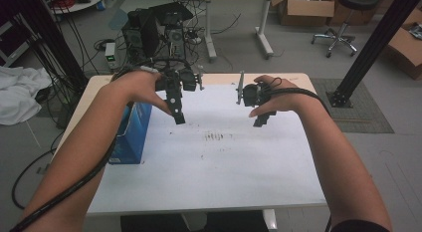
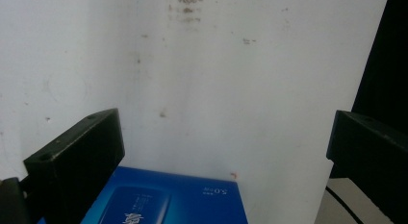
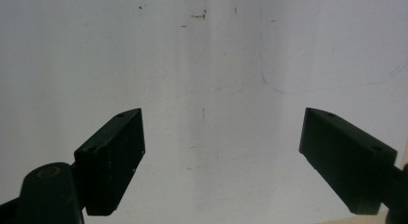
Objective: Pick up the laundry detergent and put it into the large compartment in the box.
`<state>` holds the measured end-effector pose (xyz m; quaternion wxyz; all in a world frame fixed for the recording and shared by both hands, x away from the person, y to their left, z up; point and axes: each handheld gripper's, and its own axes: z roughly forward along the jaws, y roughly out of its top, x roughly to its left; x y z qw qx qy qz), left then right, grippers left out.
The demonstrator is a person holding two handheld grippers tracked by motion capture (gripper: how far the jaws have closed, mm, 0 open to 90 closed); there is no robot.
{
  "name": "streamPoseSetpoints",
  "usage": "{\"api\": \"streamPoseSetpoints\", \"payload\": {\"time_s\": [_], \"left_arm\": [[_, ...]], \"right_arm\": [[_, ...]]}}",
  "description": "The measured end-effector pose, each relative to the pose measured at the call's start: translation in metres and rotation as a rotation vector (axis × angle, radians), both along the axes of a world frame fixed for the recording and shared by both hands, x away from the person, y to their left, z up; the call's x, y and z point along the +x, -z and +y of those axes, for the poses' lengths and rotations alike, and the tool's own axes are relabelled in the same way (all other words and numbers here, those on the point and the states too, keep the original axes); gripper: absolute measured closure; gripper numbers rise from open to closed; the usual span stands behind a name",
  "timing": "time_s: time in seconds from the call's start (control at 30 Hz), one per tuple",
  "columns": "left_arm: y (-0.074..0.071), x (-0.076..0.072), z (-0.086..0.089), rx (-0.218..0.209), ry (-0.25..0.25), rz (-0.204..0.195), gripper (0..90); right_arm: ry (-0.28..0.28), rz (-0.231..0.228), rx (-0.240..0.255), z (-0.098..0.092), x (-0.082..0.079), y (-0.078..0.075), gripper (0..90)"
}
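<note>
While nothing is gripped yet, judged at the very start: blue box [image 1: 130,135] untouched, standing at the left edge of the table [image 1: 224,162], partly overhanging it, about midway along; grasp, lift and placing all left to do, as far as can be told.

Left gripper [image 1: 177,115] held above the white surface toward the far left, just beside the box's far end; jaws spread wide, nothing between them, touching nothing; in the left gripper view, box [image 2: 168,197] low in the frame below the gap, nearer the left jaw, table [image 2: 216,89] beyond.

Right gripper [image 1: 262,120] hovering over the far right part of the table, well apart from the box; jaws likewise released and wide, empty; in the right gripper view, bare stained table [image 3: 207,65] between them.
</note>
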<state>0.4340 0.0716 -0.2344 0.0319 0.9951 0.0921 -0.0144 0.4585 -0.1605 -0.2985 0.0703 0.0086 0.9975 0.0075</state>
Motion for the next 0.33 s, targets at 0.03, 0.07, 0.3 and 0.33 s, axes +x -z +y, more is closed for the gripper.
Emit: {"api": "streamPoseSetpoints", "payload": {"time_s": [0.03,0.07,0.3,0.33], "left_arm": [[0.0001,-0.0001,-0.0005,-0.003,0.001,-0.001,0.1],[-0.0002,0.0,-0.001,0.0,0.004,-0.001,0.1],[0.0007,0.0001,-0.0039,-0.007,0.006,0.003,0.1],[0.0015,0.0006,-0.0045,0.0,0.007,0.003,0.1]], "right_arm": [[0.0,0.0,0.0,0.0001,0.0001,0.0002,16.4],[0.0,-0.001,0.001,0.0002,0.0001,-0.0001,16.4],[0.005,-0.006,0.017,-0.0016,-0.0004,-0.0011,16.3],[0.005,-0.006,0.017,-0.0016,-0.0004,-0.0011,16.3]]}}
